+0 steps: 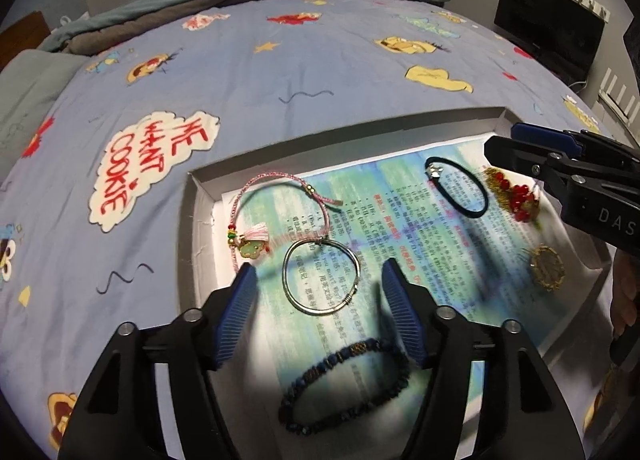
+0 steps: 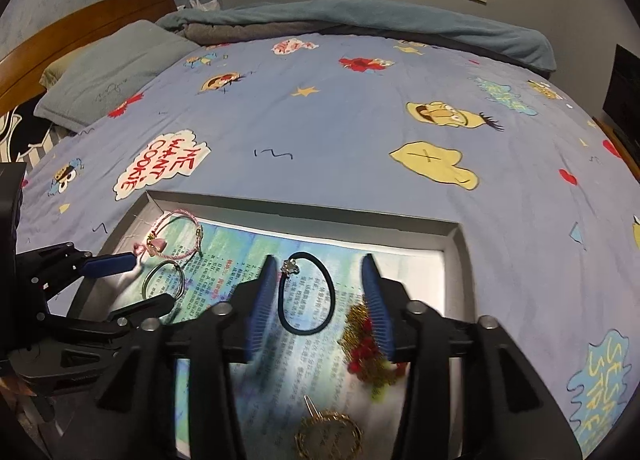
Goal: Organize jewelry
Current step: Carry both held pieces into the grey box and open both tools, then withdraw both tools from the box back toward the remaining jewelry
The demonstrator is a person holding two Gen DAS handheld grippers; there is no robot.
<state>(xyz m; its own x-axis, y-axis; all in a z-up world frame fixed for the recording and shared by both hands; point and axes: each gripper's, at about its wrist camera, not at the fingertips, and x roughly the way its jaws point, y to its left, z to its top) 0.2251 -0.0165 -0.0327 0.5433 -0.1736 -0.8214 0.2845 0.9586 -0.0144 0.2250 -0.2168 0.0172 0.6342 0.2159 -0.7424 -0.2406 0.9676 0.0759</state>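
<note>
A shallow white box (image 1: 344, 125) (image 2: 304, 207) lined with printed paper lies on the bed. In it are a pink cord bracelet with tassel (image 1: 272, 195) (image 2: 176, 236), a silver bangle (image 1: 320, 278) (image 2: 163, 280), a dark bead bracelet (image 1: 344, 384), a black hair tie (image 1: 456, 185) (image 2: 306, 294), a red-and-gold bead piece (image 1: 514, 193) (image 2: 366, 344) and a round gold piece (image 1: 546, 268) (image 2: 328, 434). My left gripper (image 1: 318, 274) (image 2: 138, 282) is open, straddling the bangle. My right gripper (image 2: 320, 260) (image 1: 504, 141) is open over the hair tie and empty.
The box rests on a blue cartoon-print bedsheet (image 1: 280, 71) (image 2: 360, 139). A pillow (image 2: 108, 71) and a folded teal blanket (image 2: 360, 19) lie at the far side. A dark screen (image 1: 548, 35) stands to the right of the bed.
</note>
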